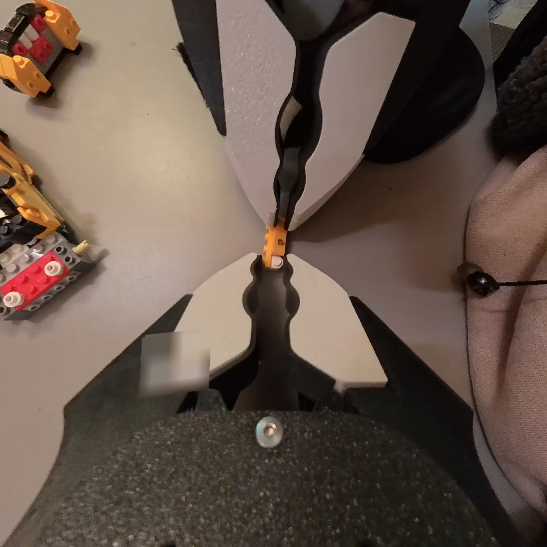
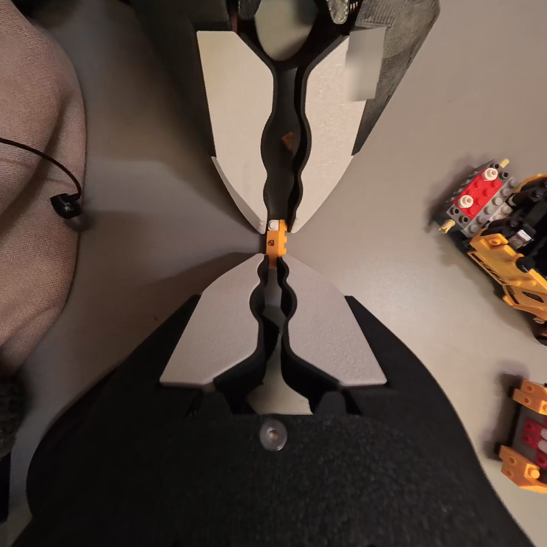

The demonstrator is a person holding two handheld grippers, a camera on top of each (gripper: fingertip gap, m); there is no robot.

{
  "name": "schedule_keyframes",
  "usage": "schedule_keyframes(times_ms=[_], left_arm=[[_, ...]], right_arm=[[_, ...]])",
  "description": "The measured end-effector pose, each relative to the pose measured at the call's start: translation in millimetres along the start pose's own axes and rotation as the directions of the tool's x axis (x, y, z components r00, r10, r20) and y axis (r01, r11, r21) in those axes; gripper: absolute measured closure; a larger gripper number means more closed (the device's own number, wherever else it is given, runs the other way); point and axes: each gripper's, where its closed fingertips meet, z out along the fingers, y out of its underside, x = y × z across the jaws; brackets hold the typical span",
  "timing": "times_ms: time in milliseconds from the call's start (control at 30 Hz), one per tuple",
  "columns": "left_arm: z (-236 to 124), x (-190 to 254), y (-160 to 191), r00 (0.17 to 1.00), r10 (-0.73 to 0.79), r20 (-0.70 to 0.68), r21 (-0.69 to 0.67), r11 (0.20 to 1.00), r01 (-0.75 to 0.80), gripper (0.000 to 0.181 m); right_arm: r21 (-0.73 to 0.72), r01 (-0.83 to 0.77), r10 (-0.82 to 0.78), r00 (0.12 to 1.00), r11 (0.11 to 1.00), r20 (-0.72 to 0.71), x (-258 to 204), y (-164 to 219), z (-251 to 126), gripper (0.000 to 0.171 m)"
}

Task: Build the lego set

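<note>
A small orange lego piece (image 1: 276, 242) with a tiny white stud part (image 1: 277, 262) at one end is held above the grey table (image 1: 148, 177) between both grippers, tip to tip. My left gripper (image 1: 273, 262) is shut on the end with the white part. My right gripper (image 1: 281, 222) comes from the opposite side and is shut on the other end. In the right wrist view the orange piece (image 2: 275, 244) sits between my right gripper (image 2: 272, 262) below and the left gripper (image 2: 276, 228) above.
A partly built orange, black and grey lego car with a red plate (image 1: 29, 251) (image 2: 497, 225) lies on the table to the side. A smaller orange, red and grey sub-assembly (image 1: 32, 50) (image 2: 527, 438) lies near it. A person's beige garment with a black cord toggle (image 1: 479, 282) (image 2: 65, 207) is close by. Both grippers' tips are close together, under 4 cm apart.
</note>
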Motion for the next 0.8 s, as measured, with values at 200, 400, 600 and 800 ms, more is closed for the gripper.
schedule_keyframes(times_ms=[200, 400, 600, 800], left_arm=[[0.0, 0.7, 0.4, 0.999, 0.048, 0.006, 0.009, 0.999, -0.048, 0.168], [-0.1, 1.5, 0.6, 0.996, 0.087, 0.012, 0.014, 0.996, -0.087, 0.168], [-0.1, 1.4, 0.5, 0.997, 0.081, 0.009, 0.019, 0.997, -0.081, 0.168], [-1.8, -1.9, 1.8, 0.997, 0.070, 0.025, 0.011, 0.997, -0.070, 0.168]], right_arm=[[0.017, -0.058, 0.058, 0.998, 0.998, 0.039, -0.2, -0.2, 0.4, 0.166], [0.017, -0.084, 0.082, 0.994, 0.996, 0.076, -0.4, -0.3, 0.7, 0.166], [0.015, -0.050, 0.049, 0.997, 0.999, 0.064, -0.5, -0.7, 0.7, 0.166], [0.073, -0.060, 0.057, 0.997, 0.996, 0.044, -1.4, -5.8, -10.0, 0.150]])
